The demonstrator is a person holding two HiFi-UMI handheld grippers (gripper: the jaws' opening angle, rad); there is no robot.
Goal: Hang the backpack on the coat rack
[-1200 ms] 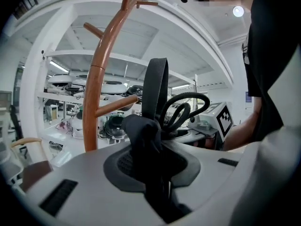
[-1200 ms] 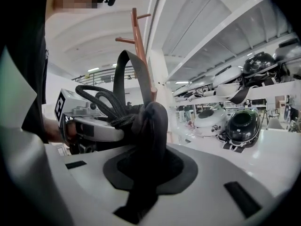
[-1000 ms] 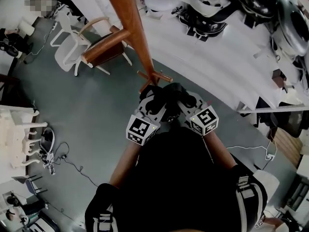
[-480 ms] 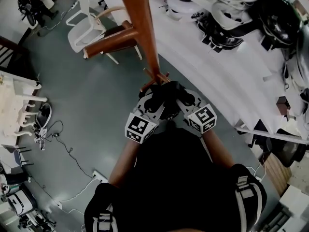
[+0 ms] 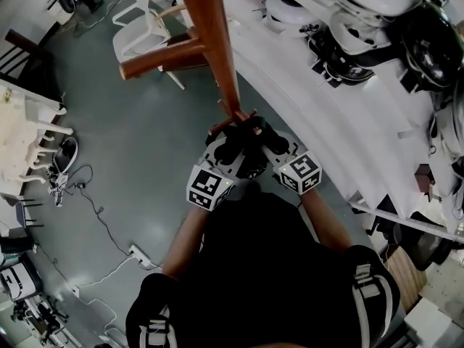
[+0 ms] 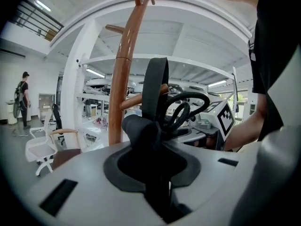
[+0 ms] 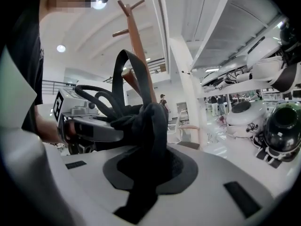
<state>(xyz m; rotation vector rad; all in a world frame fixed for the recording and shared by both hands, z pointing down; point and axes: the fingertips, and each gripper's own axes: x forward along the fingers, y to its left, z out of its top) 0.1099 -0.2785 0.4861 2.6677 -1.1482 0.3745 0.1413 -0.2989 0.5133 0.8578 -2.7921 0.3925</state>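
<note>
Over on the left, a white swivel chair with a wooden seat (image 5: 145, 24) stands well clear on the grey floor, so nothing crowds the approach from that side.

Next comes the left gripper (image 5: 226, 145). Its jaws are clamped on a bunched fold of the black fabric backpack (image 5: 243, 151), and the cloth fills the gap between them. From that pinch a wide black strap (image 6: 155, 88) stands upright in an arch. My guess is that the fold is gripped low so the loop stays open above it.

The tall reddish-brown wooden coat rack (image 5: 214, 42) rises just beyond the two tools, and its short lower pegs (image 5: 243, 114) sit right at the gripper tips. The bag's top is held close against the pole, near those pegs. I cannot tell whether the strap touches one yet, and nothing shows it hooked on.

The right gripper (image 5: 262, 138) mirrors its partner, its jaws closed on another wad of the same black cloth. Two holds side by side probably share the load and keep the strap spread. The bag's body must hang below them, though I can't separate it from the person's dark shirt.

On the far right, white shelving (image 5: 341, 114) carries rounded white and black shells, apart from the work.
</note>
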